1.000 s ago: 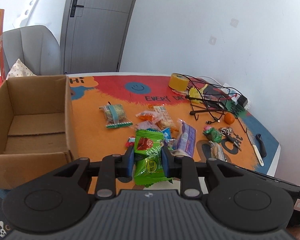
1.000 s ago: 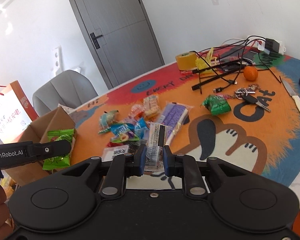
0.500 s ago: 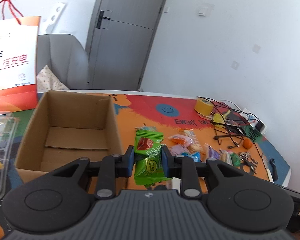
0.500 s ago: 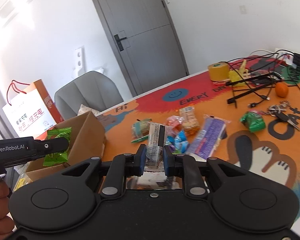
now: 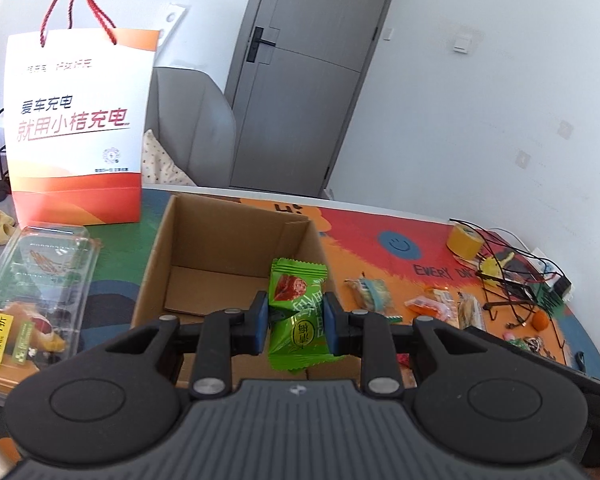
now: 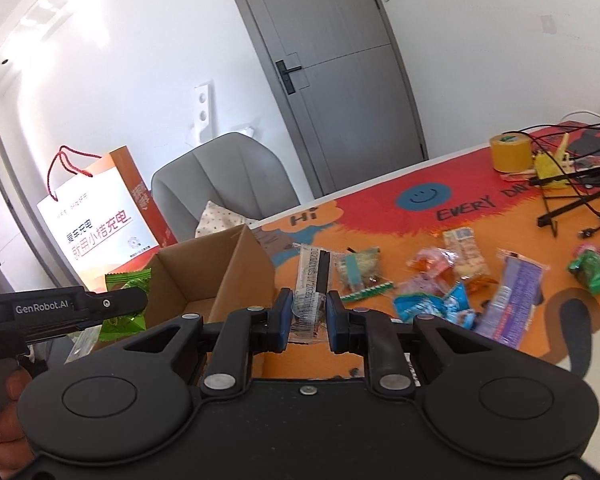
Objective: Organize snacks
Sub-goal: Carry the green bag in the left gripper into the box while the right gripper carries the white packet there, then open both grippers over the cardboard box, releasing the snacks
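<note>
My left gripper [image 5: 295, 322] is shut on a green snack packet [image 5: 298, 312] and holds it above the near right corner of an open cardboard box [image 5: 204, 236], whose inside looks bare. In the right wrist view the left gripper [image 6: 140, 303] shows with the green packet [image 6: 126, 304] over the box [image 6: 240, 272]. My right gripper [image 6: 307, 320] is shut on a clear wrapped snack with a black stripe [image 6: 314, 292], held right of the box. Several loose snacks [image 6: 440, 280] lie on the orange mat.
An orange and white paper bag [image 5: 76, 128] stands left of the box, with a clear plastic food tray [image 5: 36, 292] in front of it. A tape roll [image 6: 510, 153], black wire rack [image 6: 572, 196], cables and a grey chair [image 6: 224, 184] lie beyond.
Both grippers have swung left with their snacks. The box has come to the centre of the left view, and the green packet now hangs over its near right corner.
</note>
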A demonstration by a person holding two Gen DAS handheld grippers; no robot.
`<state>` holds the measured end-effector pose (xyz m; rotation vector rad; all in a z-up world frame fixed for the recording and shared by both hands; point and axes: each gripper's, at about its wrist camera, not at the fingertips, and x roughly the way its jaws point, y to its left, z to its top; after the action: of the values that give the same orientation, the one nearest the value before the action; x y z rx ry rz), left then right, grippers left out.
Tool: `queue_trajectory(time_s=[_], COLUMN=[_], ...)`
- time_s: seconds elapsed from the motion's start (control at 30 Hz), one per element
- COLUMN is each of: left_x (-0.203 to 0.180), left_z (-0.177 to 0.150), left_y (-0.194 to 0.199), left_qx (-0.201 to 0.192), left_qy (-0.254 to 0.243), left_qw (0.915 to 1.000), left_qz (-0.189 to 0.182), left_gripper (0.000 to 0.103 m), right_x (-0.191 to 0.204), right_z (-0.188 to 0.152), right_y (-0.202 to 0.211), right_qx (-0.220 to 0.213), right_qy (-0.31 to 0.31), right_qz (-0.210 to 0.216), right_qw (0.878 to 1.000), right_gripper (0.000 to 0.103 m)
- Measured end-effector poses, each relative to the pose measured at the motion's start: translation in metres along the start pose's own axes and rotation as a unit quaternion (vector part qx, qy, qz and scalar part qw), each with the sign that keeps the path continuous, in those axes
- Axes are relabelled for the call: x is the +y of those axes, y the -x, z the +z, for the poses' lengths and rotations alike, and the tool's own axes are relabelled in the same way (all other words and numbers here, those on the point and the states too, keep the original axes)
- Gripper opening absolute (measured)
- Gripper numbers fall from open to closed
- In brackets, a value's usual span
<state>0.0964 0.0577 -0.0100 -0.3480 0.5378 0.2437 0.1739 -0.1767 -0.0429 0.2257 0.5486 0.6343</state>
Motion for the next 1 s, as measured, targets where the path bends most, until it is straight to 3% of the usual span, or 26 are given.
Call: queue_trajectory(time_s=[0.43,0.57,0.87,1.0], left_x=[0.03,0.037,0.049,0.058], left_z=[0.007,0.009,0.016,0.019], left_y=[-0.013,-0.013,-0.003,0.001], left_qx=[0.012,0.017,-0.013,-0.016], left_qy=[0.029,0.038,0.045,0.054], left_qw=[0.9986,0.9981,0.9977,0.9968], left_qz=[0.043,0.044,0.05,0.058], left_gripper=[0.03,0.044,0.06,0.061], right_x=[0.036,0.046,0.069,0.08], right_z=[0.013,0.016,0.019,0.016], right_y=[-0.029,-0.037,-0.056,-0.065], right_qx=[0.013,0.022,0.027,0.038], right_qy=[0.025,0.032,0.053,0.061], right_qz=[0.032,0.044,0.073,0.085], right_qw=[0.999,0.998,0.996,0.994], right_gripper=[0.019,0.019,0.019,0.019])
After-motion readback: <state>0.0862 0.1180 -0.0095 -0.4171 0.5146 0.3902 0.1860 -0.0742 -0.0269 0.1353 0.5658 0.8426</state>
